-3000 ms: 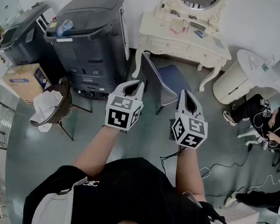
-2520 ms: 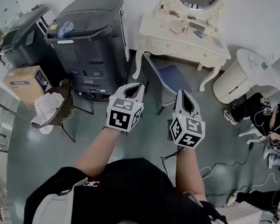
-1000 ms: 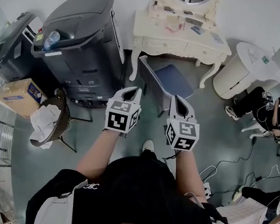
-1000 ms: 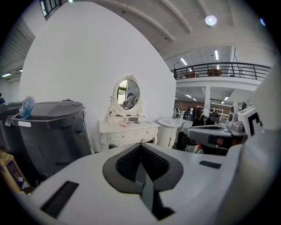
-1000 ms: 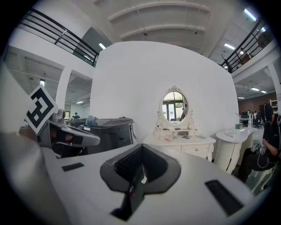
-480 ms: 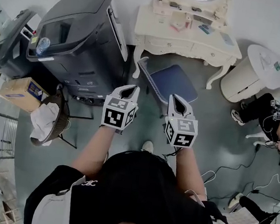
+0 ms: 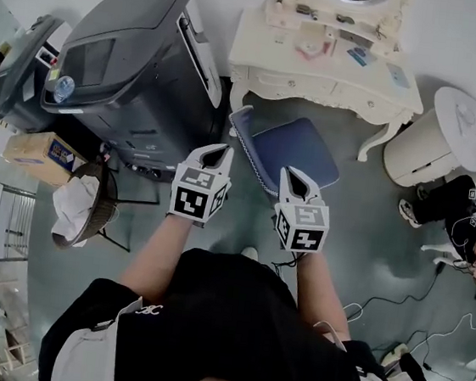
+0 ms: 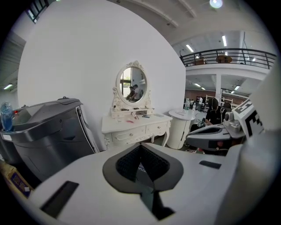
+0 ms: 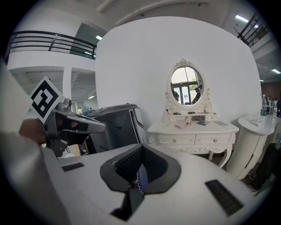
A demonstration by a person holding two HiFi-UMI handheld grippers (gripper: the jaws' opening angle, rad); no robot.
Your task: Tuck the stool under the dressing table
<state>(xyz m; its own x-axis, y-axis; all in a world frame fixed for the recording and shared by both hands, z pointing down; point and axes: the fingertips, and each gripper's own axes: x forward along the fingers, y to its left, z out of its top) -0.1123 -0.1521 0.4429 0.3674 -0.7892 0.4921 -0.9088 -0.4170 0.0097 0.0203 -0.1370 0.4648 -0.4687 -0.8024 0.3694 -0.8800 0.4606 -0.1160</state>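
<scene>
The stool (image 7: 298,154) has a blue seat and a patterned backrest. It stands on the floor in front of the cream dressing table (image 7: 320,67), out from under it. My left gripper (image 7: 219,150) is shut and empty, its tip just left of the backrest. My right gripper (image 7: 289,175) is also shut and empty, with its tip over the seat's near edge. Neither visibly touches the stool. In the left gripper view the dressing table (image 8: 136,127) shows beyond the shut gripper (image 8: 141,147). The right gripper view shows the table (image 9: 193,132) past the shut gripper (image 9: 140,151). Both gripper views hide the stool.
A large dark grey machine (image 7: 141,63) stands left of the dressing table. A round white table (image 7: 449,133) is to its right. A wicker chair with white cloth (image 7: 83,202) and a cardboard box (image 7: 37,158) sit at left. Cables (image 7: 380,295) and a seated person (image 7: 474,221) are at right.
I have stepped closer to the dressing table, and both grippers moved forward and a little down toward the stool. Both stayed shut.
</scene>
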